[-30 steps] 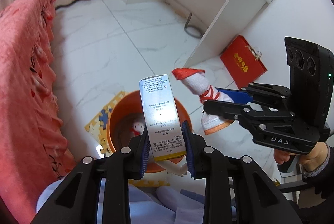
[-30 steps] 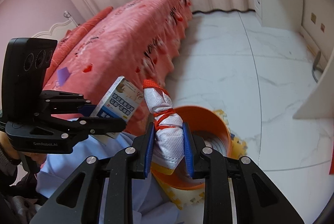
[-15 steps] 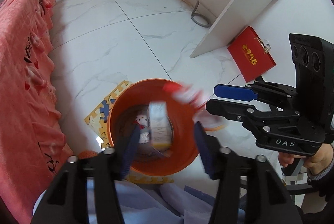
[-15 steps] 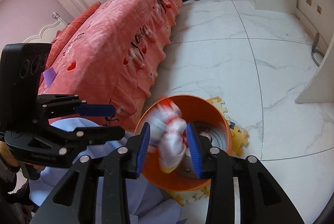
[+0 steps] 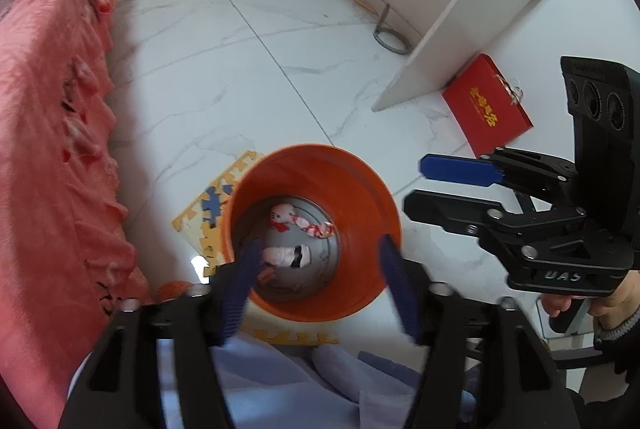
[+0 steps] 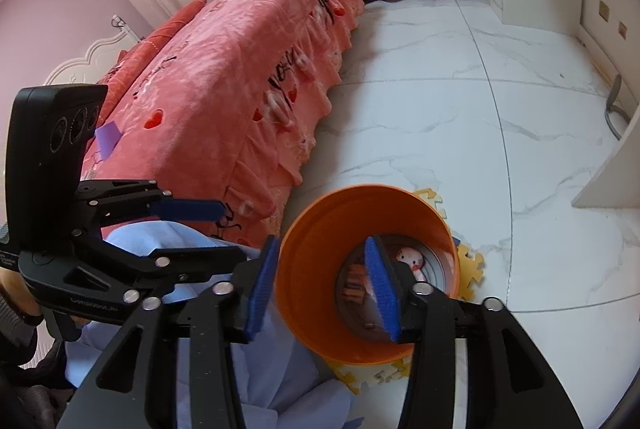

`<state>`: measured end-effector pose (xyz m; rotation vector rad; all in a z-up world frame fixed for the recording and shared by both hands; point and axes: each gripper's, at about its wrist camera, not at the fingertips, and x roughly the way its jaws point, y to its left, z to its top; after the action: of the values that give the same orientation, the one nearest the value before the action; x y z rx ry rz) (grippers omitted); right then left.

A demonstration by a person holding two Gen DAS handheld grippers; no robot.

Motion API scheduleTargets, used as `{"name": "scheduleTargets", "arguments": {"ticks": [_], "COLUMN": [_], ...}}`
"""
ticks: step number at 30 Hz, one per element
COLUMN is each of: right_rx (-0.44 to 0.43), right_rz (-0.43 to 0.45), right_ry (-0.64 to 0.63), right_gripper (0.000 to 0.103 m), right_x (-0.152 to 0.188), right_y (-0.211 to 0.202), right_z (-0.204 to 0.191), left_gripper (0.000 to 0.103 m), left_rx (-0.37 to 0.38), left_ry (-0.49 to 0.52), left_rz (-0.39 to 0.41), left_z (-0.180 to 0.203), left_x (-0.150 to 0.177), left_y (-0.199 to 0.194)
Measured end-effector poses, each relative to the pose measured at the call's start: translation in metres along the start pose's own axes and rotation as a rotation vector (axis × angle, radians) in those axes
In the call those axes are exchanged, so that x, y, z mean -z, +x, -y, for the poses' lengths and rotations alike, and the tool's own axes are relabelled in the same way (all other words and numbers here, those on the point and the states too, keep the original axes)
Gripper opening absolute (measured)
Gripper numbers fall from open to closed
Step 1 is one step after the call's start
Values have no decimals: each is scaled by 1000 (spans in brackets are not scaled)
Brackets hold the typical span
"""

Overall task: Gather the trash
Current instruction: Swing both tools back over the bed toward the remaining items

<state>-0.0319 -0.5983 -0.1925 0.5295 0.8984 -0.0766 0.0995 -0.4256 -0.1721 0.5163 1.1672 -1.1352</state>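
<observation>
Both tongs over the orange bin (image 5: 352, 189), lower centre of frame. Left tongs (image 5: 320, 283) opening, nothing between the pads; right tongs (image 6: 324, 289) opening, also empty. Trash sits at the bin bottom: a white wrapped bundle (image 5: 288, 255) and a red-and-white scrap (image 5: 316, 228) beside a small plush figure (image 5: 280, 215). To do it well: let both spread fully above the rim, lift straight up, don't clip the rim or tip the bin off the foam mat (image 5: 196, 217).

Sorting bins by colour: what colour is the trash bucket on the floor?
Orange, with a grey bottom; the bucket shows best in the left wrist view.
</observation>
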Motion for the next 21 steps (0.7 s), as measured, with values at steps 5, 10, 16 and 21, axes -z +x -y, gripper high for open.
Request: {"name": "scheduleTargets", "arguments": {"ticks": [5, 10, 16, 21], "right_rx": [-23, -58, -111, -161], "right_rz": [16, 17, 15, 1], "right_ry": [-47, -139, -254, -344], "right_gripper": [67, 71, 75, 79], "right_x": [-8, -15, -24, -27], "right_y": [-13, -22, -26, -21], "right_z": [-25, -65, -123, -174], "left_gripper": [80, 87, 94, 94], "left_rx": [-52, -122, -207, -282], "left_ry": [-9, -36, -81, -124], "left_rz": [53, 111, 170, 202], "left_z": [-9, -20, -32, -44], "left_x": [8, 26, 57, 86], "left_y": [-31, -67, -108, -142]}}
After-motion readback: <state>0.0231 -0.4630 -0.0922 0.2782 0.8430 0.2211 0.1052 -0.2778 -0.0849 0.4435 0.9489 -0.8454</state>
